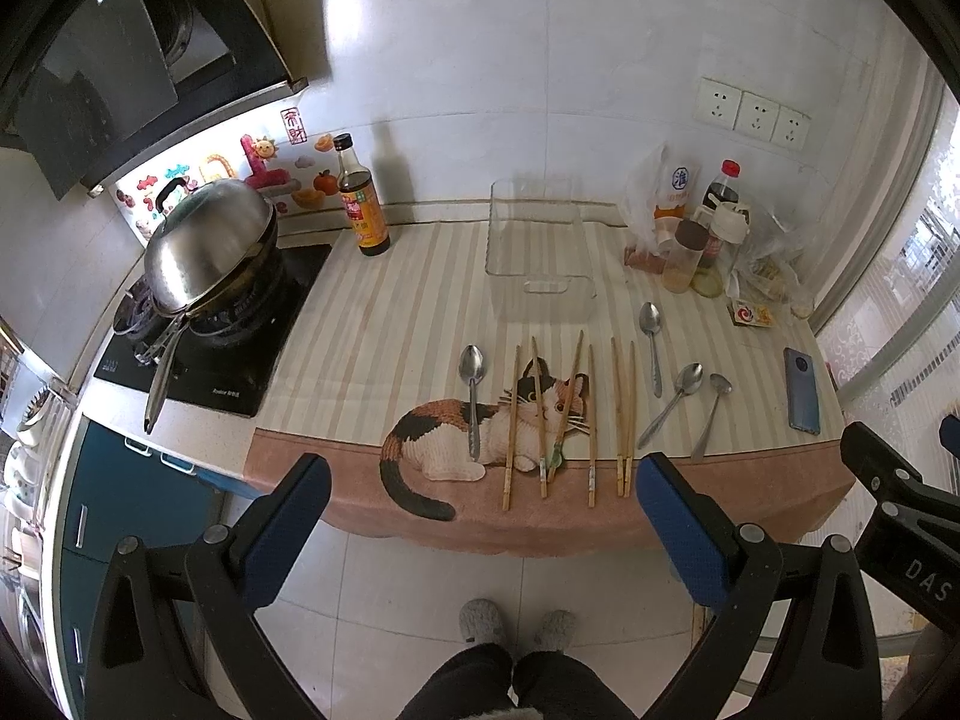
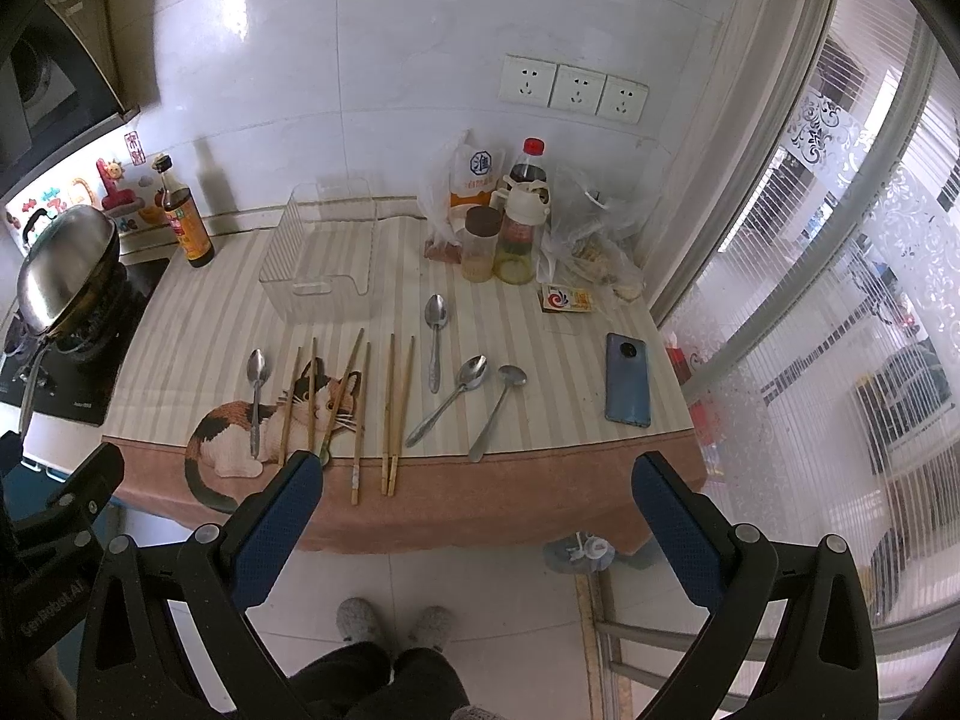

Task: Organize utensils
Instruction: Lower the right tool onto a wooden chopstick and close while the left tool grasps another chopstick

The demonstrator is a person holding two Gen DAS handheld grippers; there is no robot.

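Note:
Several wooden chopsticks (image 1: 591, 426) (image 2: 358, 420) lie side by side on a striped cloth with a cat picture (image 1: 372, 324) (image 2: 204, 324). Several metal spoons lie among them: one at the left (image 1: 472, 387) (image 2: 257, 396), one further back (image 1: 651, 348) (image 2: 435, 342), two at the right (image 1: 672, 408) (image 2: 447, 399). Behind them stands a clear plastic bin (image 1: 537, 252) (image 2: 327, 258) with nothing in it. My left gripper (image 1: 480, 516) and right gripper (image 2: 477, 510) hover open in front of the counter edge, holding nothing.
A covered wok (image 1: 207, 246) (image 2: 66, 264) sits on the stove at the left, with a sauce bottle (image 1: 360, 204) (image 2: 186, 222) beside it. Bottles, jars and plastic bags (image 1: 702, 228) (image 2: 516, 222) crowd the back right. A blue phone (image 1: 803, 390) (image 2: 628, 379) lies at the right edge. A person's slippered feet (image 2: 393, 624) stand on the floor below.

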